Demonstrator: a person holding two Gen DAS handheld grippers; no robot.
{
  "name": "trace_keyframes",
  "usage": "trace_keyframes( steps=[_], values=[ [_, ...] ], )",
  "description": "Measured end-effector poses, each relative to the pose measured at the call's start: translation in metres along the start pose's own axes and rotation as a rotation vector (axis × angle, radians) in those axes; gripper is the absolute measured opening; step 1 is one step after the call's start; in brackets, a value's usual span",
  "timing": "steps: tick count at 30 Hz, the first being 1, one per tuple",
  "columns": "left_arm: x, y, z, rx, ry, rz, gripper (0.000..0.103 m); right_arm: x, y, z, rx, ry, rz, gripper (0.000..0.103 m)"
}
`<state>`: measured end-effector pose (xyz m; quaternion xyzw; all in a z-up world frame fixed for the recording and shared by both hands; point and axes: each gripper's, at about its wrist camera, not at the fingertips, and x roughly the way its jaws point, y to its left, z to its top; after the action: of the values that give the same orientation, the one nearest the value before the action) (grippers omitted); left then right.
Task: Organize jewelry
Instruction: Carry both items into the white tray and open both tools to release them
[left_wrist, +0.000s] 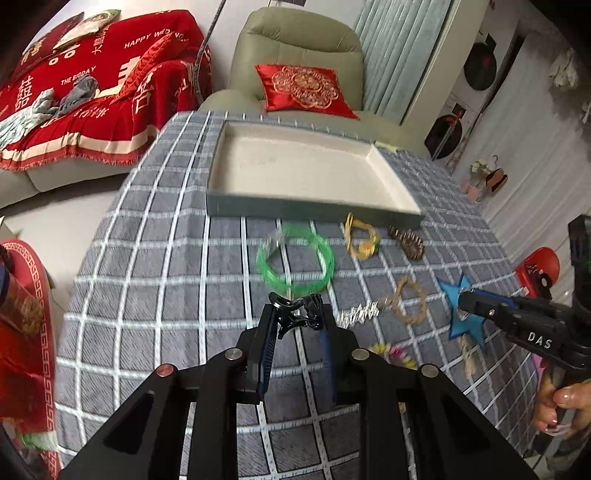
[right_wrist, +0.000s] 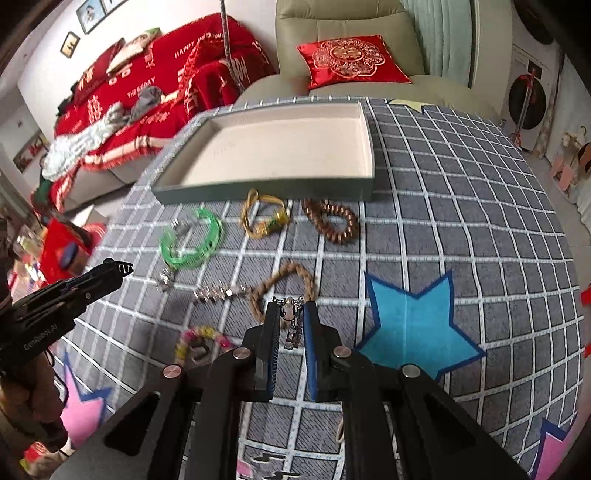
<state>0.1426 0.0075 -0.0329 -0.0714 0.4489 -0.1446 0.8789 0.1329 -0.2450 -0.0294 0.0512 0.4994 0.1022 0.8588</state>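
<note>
left gripper (left_wrist: 295, 306) around black clip (left_wrist: 295, 314), apparently

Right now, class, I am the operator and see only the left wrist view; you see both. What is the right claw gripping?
Observer: The right claw is shut on a small silver chain piece that dangles between its fingers.
Operator: The dark thing near the tray's corner is blurred for me. What is it?
Observer: A loop of brown beads, on the cloth in front of the tray.

sofa (right_wrist: 122, 107): red throw | armchair (left_wrist: 295, 48): green, red cushion (left_wrist: 304, 91) | walls: white
</note>
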Motion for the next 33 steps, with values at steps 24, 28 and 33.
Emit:
trace_keyframes(
  steps=[24, 28, 33],
  values=[
    [0.086, -0.001, 0.18, 0.056, -0.063, 0.047, 0.038, 0.07, -0.002, 0.182, 0.061, -0.037, 0.024, 0.014],
    [0.13, 0.004, 0.197, 0.079, -0.023, 0.09, 0.038, 0.103, -0.006, 0.201, 0.064, -0.026, -0.001, 0.014],
    [0.174, 0.005, 0.199, 0.109, 0.029, 0.129, 0.038, 0.139, -0.016, 0.209, 0.098, -0.007, -0.015, 0.014]
  ],
)
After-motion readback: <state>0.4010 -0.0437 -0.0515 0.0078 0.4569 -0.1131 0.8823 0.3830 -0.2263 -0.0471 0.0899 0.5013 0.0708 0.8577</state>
